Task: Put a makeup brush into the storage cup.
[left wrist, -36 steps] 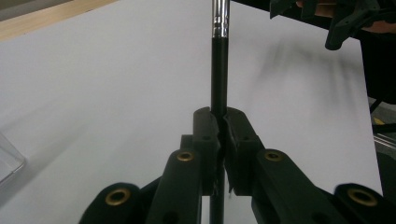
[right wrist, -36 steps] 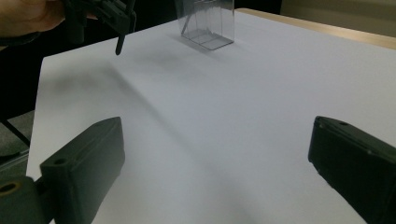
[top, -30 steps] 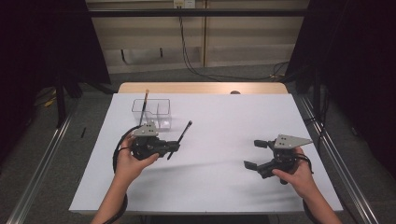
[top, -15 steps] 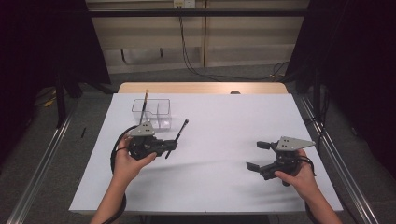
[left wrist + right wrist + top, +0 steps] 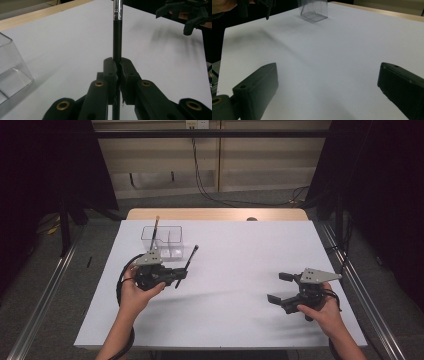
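Since the left tongs (image 5: 117, 75) clamp its slim, stiff, light-looking black brush (image 5: 117, 32) mid-handle, it likely pivots easily, while the right tongs (image 5: 281, 287) gape empty.

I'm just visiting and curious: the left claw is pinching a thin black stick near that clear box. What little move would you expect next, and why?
Probably a short carry toward the clear box, tipping the black stick upright over an open compartment. The left gripper is shut on the stick, and another stick already stands in the box, so this one likely joins it. The right gripper is open and apart.
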A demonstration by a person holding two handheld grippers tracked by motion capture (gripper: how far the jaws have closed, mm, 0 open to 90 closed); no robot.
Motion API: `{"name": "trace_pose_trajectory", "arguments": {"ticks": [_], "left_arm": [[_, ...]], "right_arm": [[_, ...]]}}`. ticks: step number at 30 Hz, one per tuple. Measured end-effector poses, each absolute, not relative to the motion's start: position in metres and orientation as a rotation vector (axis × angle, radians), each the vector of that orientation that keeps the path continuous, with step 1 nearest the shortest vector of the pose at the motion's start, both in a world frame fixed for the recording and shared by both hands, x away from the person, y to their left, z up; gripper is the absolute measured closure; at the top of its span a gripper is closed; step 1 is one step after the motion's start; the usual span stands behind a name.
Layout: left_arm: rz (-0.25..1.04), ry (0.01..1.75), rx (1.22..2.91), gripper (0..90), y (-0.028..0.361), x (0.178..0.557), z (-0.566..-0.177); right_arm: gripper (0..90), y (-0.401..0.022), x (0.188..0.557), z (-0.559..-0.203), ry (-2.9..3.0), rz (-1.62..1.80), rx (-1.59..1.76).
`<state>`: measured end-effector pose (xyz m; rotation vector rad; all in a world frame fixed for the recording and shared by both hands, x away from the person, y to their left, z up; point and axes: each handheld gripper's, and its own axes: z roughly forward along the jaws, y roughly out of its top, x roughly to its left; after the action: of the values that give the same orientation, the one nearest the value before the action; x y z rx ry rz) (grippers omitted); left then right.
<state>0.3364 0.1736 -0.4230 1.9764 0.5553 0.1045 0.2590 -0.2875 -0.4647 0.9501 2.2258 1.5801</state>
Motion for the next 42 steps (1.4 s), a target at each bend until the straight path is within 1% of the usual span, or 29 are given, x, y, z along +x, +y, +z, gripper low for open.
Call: {"name": "trace_pose_trajectory", "arguments": {"ticks": [20, 42], "left_arm": [[0.161, 0.617, 1.922, 84.2, 0.191, 0.342, -0.418], [0.219, 0.718, 1.812, 84.2, 0.216, 0.358, -0.414]], "right_arm": [[2.5, -0.296, 0.254, -0.466, 2.199, 1.573, 0.973], [2.6, -0.303, 0.251, -0.466, 2.183, 1.563, 0.979]]}}
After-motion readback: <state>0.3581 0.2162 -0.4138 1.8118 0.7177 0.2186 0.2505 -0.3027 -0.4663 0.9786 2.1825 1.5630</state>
